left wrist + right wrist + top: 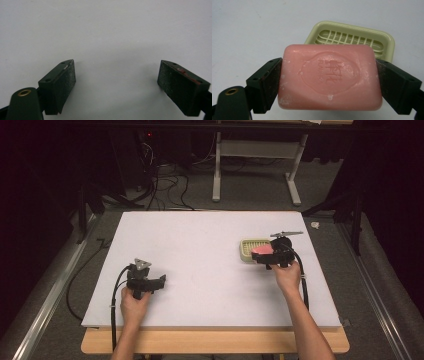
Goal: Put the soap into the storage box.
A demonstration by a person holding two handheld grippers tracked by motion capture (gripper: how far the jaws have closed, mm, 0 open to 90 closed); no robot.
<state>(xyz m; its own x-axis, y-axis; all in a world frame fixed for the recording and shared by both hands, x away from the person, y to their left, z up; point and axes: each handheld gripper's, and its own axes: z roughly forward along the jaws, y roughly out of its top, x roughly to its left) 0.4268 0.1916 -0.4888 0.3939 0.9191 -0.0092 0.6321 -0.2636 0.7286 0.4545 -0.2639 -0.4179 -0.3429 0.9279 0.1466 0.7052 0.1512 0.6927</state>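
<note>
A pink bar of soap point(329, 77) with an embossed stamp is clamped between the jaws of my right gripper point(329, 82). Behind it lies a pale green soap dish point(352, 37) with a slatted grid inside. From the high view, the right gripper point(264, 255) holds the soap point(262, 250) over the near edge of the dish point(248, 248) at the table's right side. My left gripper point(160, 281) rests at the front left of the white board, its jaws wide apart in the left gripper view point(116, 82) with nothing between them.
The white board point(200, 250) covers the tabletop, with a wooden edge along the front. Cables point(165, 185) and a desk frame point(255, 165) stand on the floor beyond the far edge.
</note>
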